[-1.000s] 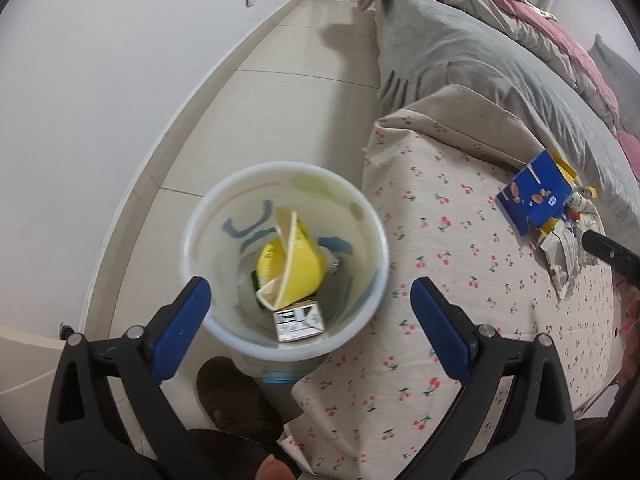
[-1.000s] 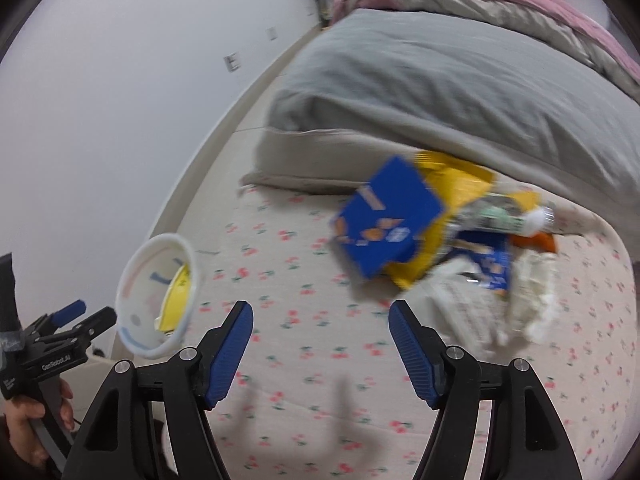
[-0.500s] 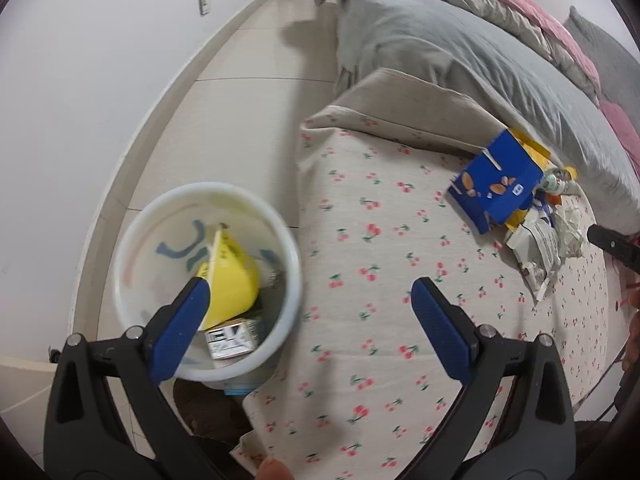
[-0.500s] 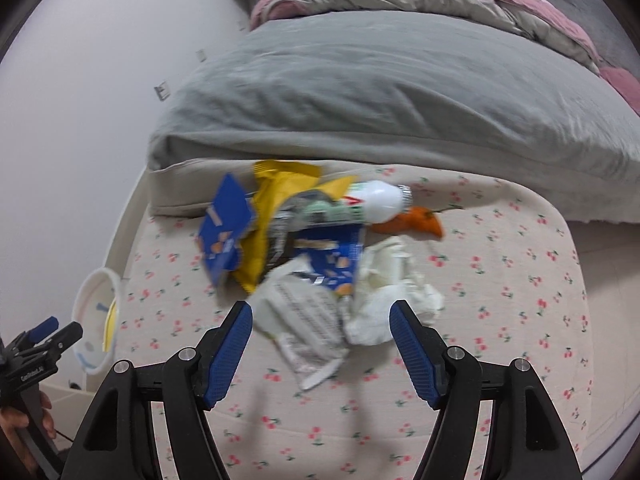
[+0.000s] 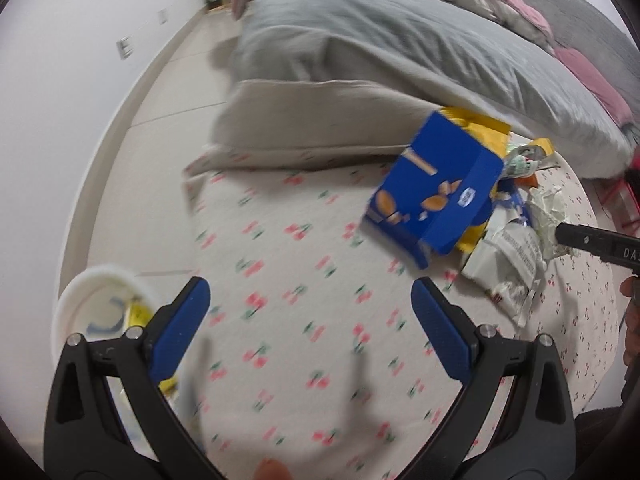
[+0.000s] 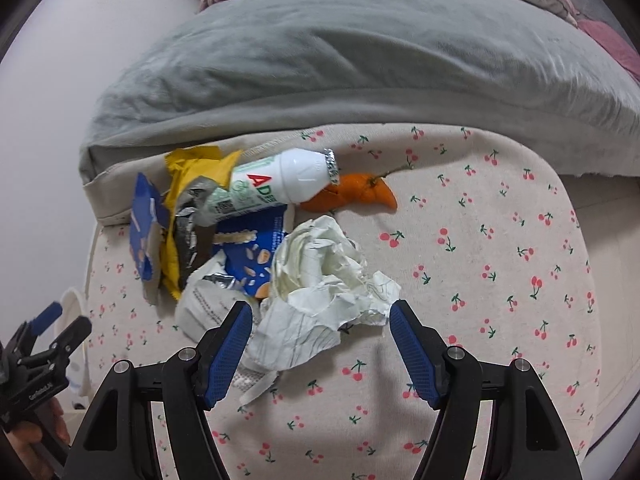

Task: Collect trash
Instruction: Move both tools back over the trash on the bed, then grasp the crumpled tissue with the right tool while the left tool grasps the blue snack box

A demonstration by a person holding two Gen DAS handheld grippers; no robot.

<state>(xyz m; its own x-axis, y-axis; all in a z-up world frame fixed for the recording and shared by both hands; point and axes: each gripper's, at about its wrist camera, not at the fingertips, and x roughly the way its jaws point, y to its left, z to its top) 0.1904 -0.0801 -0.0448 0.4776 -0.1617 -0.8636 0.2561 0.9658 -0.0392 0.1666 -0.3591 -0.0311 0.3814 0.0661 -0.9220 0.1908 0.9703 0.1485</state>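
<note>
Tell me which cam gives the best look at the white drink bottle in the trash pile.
Right wrist. The white drink bottle lies on its side in plain sight, its label and foil-ringed neck both visible, resting on the wrappers beside the orange peel. In the left wrist view only a blurred sliver of it peeks out behind the blue box.

"AD" on white bottle (image 6: pixel 280 184)

place: home bedroom | evidence: grey duvet (image 6: pixel 340 60) on bed, cherry-print sheet (image 6: pixel 500 240), tiled floor (image 5: pixel 176 80)
</note>
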